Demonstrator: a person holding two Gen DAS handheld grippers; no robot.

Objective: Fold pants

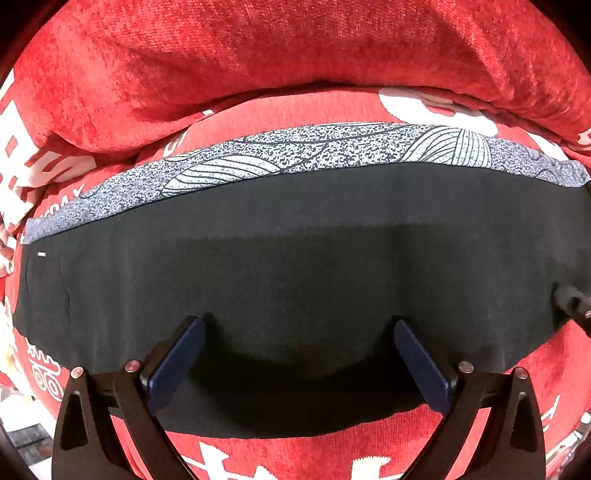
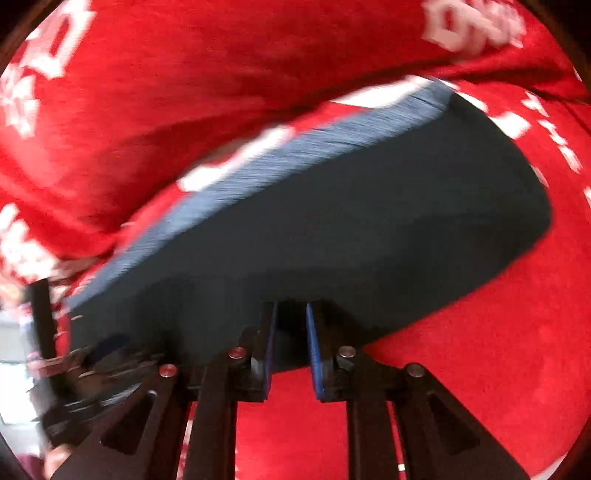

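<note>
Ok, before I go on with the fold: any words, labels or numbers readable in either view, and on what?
Nothing reads in full.
Red cover: white block lettering, cropped and warped; one fragment near the left looks like "DAY", unsure.
Red cover, right wrist view: white lettering, motion-blurred, unreadable.
Pants: small white tag, too small to read.
Patterned fabric strip: line drawings only, no text.

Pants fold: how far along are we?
Done: the black pants lie folded lengthwise on the red blanket, patterned grey layer showing along the far edge. In hand: nothing in the open left gripper; right gripper narrowed at the near edge, grip unclear through blur. Left: probably a crosswise fold.
</note>
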